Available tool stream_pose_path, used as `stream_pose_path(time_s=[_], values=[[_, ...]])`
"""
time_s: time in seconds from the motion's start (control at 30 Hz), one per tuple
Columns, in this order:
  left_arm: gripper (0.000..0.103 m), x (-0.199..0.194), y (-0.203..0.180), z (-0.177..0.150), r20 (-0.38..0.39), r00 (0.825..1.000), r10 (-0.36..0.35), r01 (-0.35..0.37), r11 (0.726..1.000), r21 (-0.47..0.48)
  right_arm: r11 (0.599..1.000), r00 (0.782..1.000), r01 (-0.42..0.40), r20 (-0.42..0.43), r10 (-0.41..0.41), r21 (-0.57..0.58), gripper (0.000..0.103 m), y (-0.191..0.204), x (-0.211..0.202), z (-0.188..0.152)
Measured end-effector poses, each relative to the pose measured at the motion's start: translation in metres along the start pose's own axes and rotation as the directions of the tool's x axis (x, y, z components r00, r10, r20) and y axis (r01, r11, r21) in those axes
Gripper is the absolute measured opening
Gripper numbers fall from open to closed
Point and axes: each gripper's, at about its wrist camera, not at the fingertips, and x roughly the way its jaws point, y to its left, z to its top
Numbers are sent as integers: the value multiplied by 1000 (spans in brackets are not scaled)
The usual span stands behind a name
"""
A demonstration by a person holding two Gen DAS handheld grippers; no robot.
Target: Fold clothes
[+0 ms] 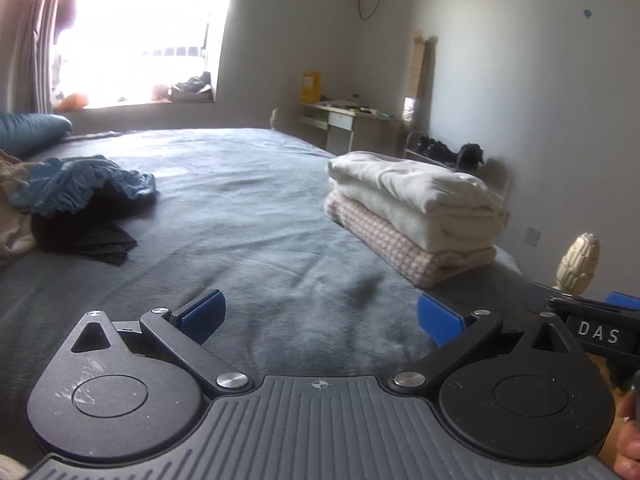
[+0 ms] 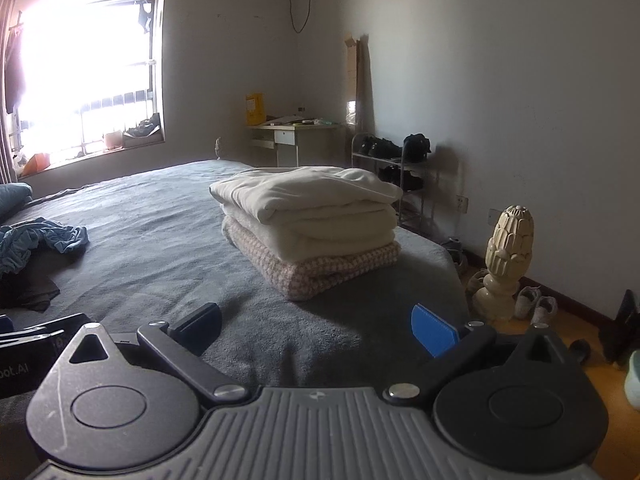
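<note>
Both tongs, left and right, spread apart, empty, low over bed. Unfolded clothes heaped far left; folded stack right. Risk: careless reach toppling stack, or grabbing several garments together.

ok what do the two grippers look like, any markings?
Both match: ribbed grey body, two black round-ended link plates with silver pivot screws, black fingers with blue ribbed pads. The left gripper has a small crosshair mark on the body and scuffs on one plate. The right gripper, seen from the left view, carries white "DAS" lettering; the right view shows part of the left one reading "...oot.AI". No cables visible.
</note>
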Motion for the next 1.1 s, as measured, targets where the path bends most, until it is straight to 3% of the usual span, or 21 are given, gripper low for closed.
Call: stream_pose_path(time_s=[0.53, 1.1], values=[[103, -5, -22, -11, -25, 999, -32, 33, 999, 29, 994, 993, 112, -33, -111, 15, 103, -29, -10, -16], [103, -1, -46, -10, -27, 999, -38, 38, 999, 32, 990, 990, 142, -27, -141, 20, 103, -45, -8, -16]])
